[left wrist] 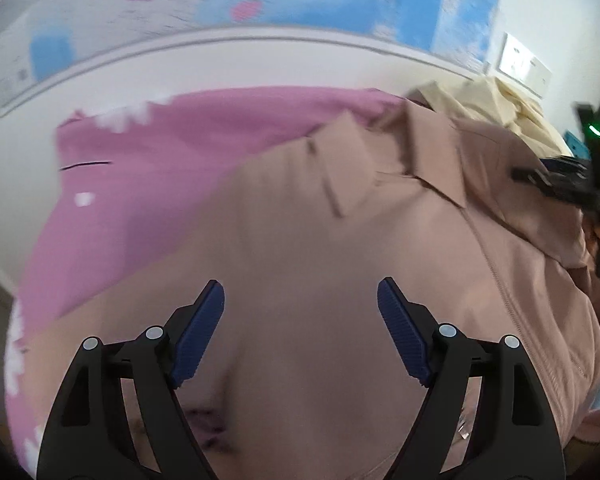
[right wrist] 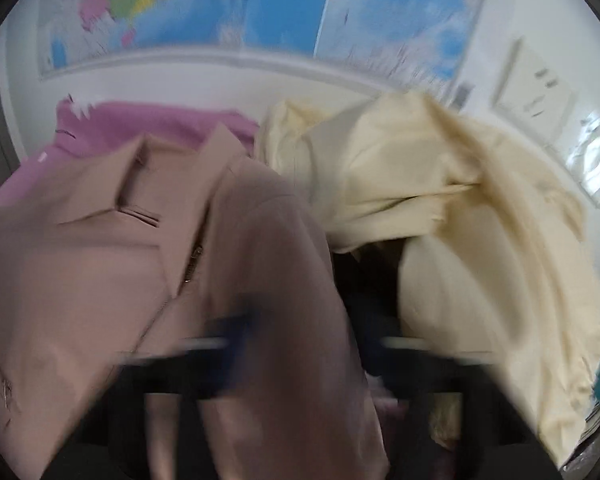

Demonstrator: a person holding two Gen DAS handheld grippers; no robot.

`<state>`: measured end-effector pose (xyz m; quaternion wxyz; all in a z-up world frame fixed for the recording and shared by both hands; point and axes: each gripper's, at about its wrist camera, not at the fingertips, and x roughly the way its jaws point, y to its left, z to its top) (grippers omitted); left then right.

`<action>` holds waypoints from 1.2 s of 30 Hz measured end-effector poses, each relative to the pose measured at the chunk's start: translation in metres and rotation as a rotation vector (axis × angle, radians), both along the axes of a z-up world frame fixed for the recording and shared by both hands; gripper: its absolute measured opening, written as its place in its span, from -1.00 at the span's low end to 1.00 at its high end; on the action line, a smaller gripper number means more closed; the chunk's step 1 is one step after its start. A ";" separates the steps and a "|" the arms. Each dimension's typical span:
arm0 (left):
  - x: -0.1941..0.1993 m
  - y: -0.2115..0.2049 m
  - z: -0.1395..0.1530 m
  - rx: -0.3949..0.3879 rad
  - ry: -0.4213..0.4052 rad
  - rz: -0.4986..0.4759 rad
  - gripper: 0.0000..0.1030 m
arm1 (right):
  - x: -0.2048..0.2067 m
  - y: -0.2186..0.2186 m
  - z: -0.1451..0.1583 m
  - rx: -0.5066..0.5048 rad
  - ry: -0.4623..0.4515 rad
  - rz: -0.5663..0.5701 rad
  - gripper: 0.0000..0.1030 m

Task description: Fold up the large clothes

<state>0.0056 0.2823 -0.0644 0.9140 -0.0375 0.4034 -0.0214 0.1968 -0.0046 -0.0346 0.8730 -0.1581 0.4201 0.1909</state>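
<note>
Left wrist view: the left gripper point(left wrist: 300, 308) hangs with jaws wide apart and empty above the tan collared jacket point(left wrist: 340, 260), spread over a pink sheet point(left wrist: 140, 168), probably ready for re-gripping.

Right wrist view: the right gripper point(right wrist: 300, 344) is heavily blurred; jaws closed, a hold on jacket fabric unconfirmed. A cream garment point(right wrist: 440, 184) is heaped beside the jacket, probably awaiting folding.
</note>
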 end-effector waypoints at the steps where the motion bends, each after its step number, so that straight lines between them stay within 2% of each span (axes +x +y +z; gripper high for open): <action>1: 0.004 -0.007 -0.003 0.000 0.005 -0.009 0.52 | 0.006 -0.003 0.002 0.006 -0.001 -0.022 -0.95; 3: 0.006 -0.016 -0.007 0.007 0.007 -0.037 0.52 | 0.022 -0.025 0.020 0.085 -0.005 -0.074 -0.96; 5: 0.005 -0.017 -0.009 0.024 0.000 -0.052 0.62 | 0.033 -0.048 0.030 0.179 0.001 -0.126 -0.96; 8: 0.009 -0.018 -0.013 0.012 0.002 -0.058 0.63 | 0.041 -0.055 0.017 0.173 0.038 -0.168 -0.90; 10: 0.013 -0.019 -0.017 0.010 0.022 -0.050 0.63 | 0.038 -0.057 0.014 0.171 0.060 -0.150 -0.81; 11: 0.014 -0.020 -0.016 0.011 0.025 -0.050 0.63 | 0.031 -0.064 0.020 0.207 0.059 -0.147 -0.69; 12: 0.012 -0.020 -0.015 0.012 0.020 -0.054 0.63 | 0.022 -0.074 0.030 0.240 0.057 -0.149 -0.44; 13: 0.009 -0.023 -0.012 0.013 0.009 -0.061 0.64 | 0.012 -0.085 0.040 0.265 0.046 -0.151 -0.28; 14: 0.006 -0.026 -0.009 0.017 0.000 -0.066 0.66 | -0.003 -0.098 0.050 0.278 0.024 -0.157 0.04; 15: 0.003 -0.029 -0.006 0.019 -0.009 -0.075 0.66 | -0.023 -0.113 0.063 0.280 -0.017 -0.156 0.20; 17: -0.003 -0.037 0.001 0.022 -0.025 -0.097 0.68 | -0.058 -0.138 0.073 0.232 -0.051 -0.143 0.31; 18: -0.005 -0.041 0.004 0.023 -0.030 -0.107 0.68 | -0.074 -0.149 0.075 0.202 -0.050 -0.152 0.47; 20: -0.011 -0.052 0.010 0.027 -0.047 -0.144 0.69 | -0.112 -0.181 0.066 0.168 -0.008 -0.179 0.53; 22: -0.015 -0.066 0.016 0.025 -0.058 -0.182 0.72 | -0.143 -0.207 0.047 0.165 0.073 -0.198 0.58; 23: -0.017 -0.072 0.018 0.024 -0.064 -0.201 0.72 | -0.154 -0.217 0.036 0.155 0.108 -0.220 0.71; 25: -0.019 -0.085 0.021 0.010 -0.072 -0.242 0.74 | -0.173 -0.237 0.016 0.111 0.133 -0.310 0.74; 26: -0.019 -0.091 0.022 0.003 -0.073 -0.259 0.75 | -0.178 -0.255 0.003 0.166 0.174 -0.360 0.75; 28: -0.018 -0.107 0.023 0.001 -0.075 -0.294 0.76 | -0.180 -0.277 -0.018 0.333 0.256 -0.398 0.73; 29: -0.017 -0.114 0.023 0.005 -0.074 -0.305 0.77 | -0.179 -0.283 -0.028 0.388 0.285 -0.407 0.65; 32: -0.019 -0.133 0.023 -0.001 -0.067 -0.346 0.78 | -0.176 -0.283 -0.044 0.509 0.360 -0.338 -0.94; 34: -0.023 -0.142 0.023 -0.006 -0.063 -0.374 0.78 | -0.181 -0.274 -0.030 0.555 0.348 -0.276 -0.94; 36: -0.029 -0.146 0.026 -0.017 -0.066 -0.397 0.78 | -0.190 -0.264 0.004 0.619 0.295 -0.173 -0.94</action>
